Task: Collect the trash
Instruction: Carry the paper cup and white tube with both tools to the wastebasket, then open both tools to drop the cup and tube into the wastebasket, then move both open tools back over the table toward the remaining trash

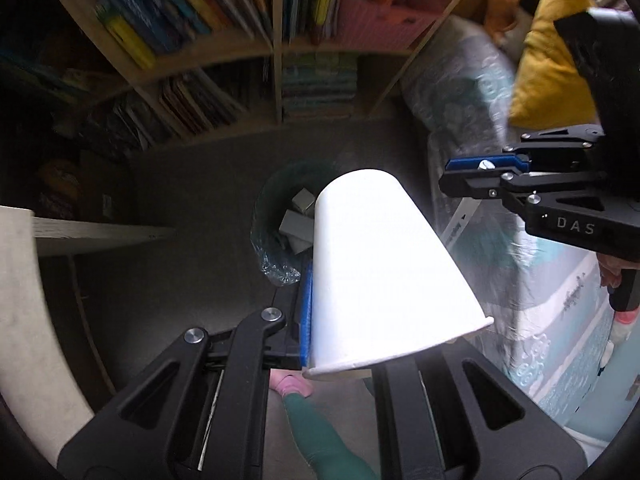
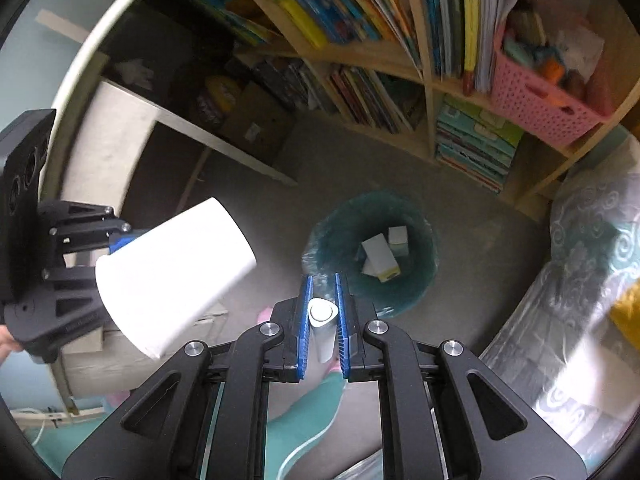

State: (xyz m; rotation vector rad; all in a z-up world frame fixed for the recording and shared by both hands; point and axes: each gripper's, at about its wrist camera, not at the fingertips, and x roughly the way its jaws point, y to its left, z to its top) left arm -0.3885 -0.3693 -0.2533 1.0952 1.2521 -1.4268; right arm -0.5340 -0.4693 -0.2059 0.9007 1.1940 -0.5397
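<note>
Wooden bookshelf (image 2: 430, 92) with upright books (image 2: 360, 12) above and a flat stack of books (image 2: 472, 148) in a lower compartment; pink perforated basket (image 2: 540, 108) on a shelf at right; grey floor (image 2: 320, 168) below; patterned grey-and-teal bedding (image 1: 480, 92) bearing a yellow cushion (image 1: 552, 60); cardboard box (image 2: 256, 124) under a pale surface (image 2: 116, 136)

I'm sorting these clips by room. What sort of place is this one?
Probably a child's bedroom or playroom in a home. A wooden bookshelf packed with colourful picture books, a pink basket of small things on it, and a patterned mattress beside a lined bin on the floor suggest it.
</note>
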